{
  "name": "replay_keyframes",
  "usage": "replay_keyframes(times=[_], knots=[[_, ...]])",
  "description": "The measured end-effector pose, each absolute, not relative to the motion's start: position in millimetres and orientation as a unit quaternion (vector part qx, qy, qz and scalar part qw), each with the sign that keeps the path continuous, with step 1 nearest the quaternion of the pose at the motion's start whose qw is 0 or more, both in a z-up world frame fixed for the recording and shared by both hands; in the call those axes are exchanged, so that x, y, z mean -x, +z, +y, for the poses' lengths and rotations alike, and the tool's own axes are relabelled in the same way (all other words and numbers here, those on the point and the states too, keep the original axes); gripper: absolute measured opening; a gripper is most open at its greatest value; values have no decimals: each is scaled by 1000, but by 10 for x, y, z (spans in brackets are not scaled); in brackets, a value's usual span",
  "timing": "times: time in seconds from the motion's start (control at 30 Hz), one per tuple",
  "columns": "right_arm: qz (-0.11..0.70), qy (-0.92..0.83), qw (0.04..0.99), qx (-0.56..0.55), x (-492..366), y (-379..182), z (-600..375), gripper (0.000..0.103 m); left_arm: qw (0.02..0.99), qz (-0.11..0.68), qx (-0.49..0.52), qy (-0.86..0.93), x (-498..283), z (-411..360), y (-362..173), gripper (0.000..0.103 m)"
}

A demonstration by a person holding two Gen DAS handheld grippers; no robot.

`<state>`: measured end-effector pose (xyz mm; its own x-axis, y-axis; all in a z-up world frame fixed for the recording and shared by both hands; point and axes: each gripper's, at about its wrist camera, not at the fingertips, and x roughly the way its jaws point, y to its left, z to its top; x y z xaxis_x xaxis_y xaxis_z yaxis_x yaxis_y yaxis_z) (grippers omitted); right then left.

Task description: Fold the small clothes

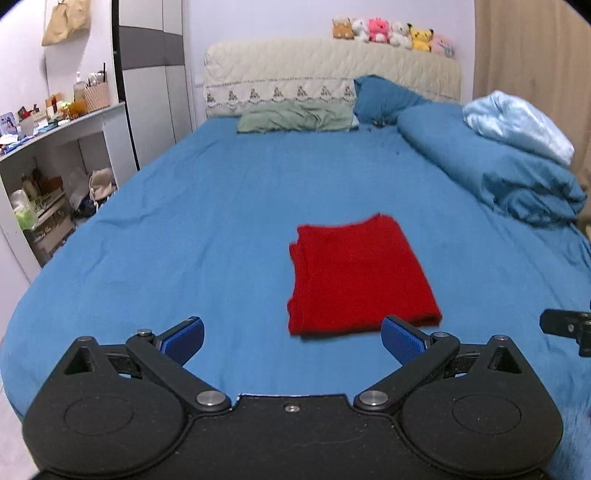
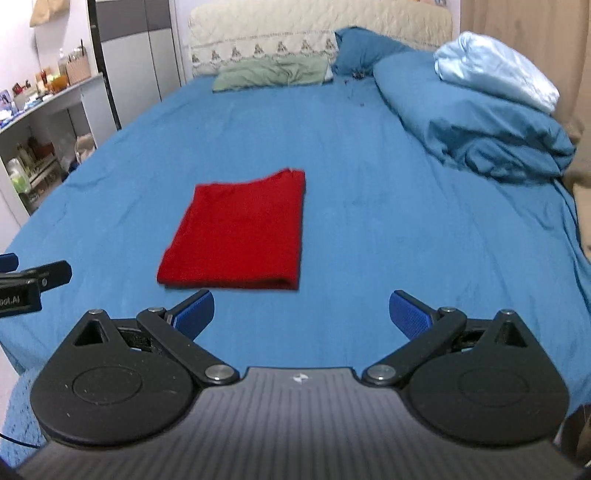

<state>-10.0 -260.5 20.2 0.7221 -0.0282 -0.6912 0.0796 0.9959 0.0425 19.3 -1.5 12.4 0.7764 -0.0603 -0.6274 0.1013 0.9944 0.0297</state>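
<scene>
Shelving (image 1: 55, 155) crammed with small clutter lines the left wall, contents too small to identify, with a narrow floor gap between it and the bed's left edge. Blue sheet (image 1: 221, 221) covers the bed, mostly bare and flat on the left half. Left gripper (image 1: 291, 338) hovers near the foot edge, jaws spread wide, nothing between the blue pads (image 1: 184, 338). Red garment (image 1: 360, 273) lies folded into a rough rectangle on the sheet, mid-bed toward the foot, just ahead of the left gripper's right pad and apart from both tools; its left edge shows stacked layers, slightly blurred. Right gripper (image 2: 301, 314) sits right of it, jaws also fully apart and empty; only a cut-off black piece of it shows at the left view's right edge. Bunched blue duvet (image 1: 498, 173) with a pale blue cloth (image 1: 517, 123) on top fills the right side against the curtain (image 1: 535, 48). Plush toys (image 1: 391, 33) line the headboard (image 1: 332, 70).
</scene>
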Motion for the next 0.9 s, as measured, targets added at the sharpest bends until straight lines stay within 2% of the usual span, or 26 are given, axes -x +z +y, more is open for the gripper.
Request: replay_keyframes(times=[0.3, 0.9], knots=[[391, -38, 919, -39, 265, -25, -2545, 103, 941, 334, -34, -49, -31, -6, 49, 103], [384, -46, 922, -29, 354, 70, -2508, 103, 945, 320, -42, -54, 85, -39, 74, 103]])
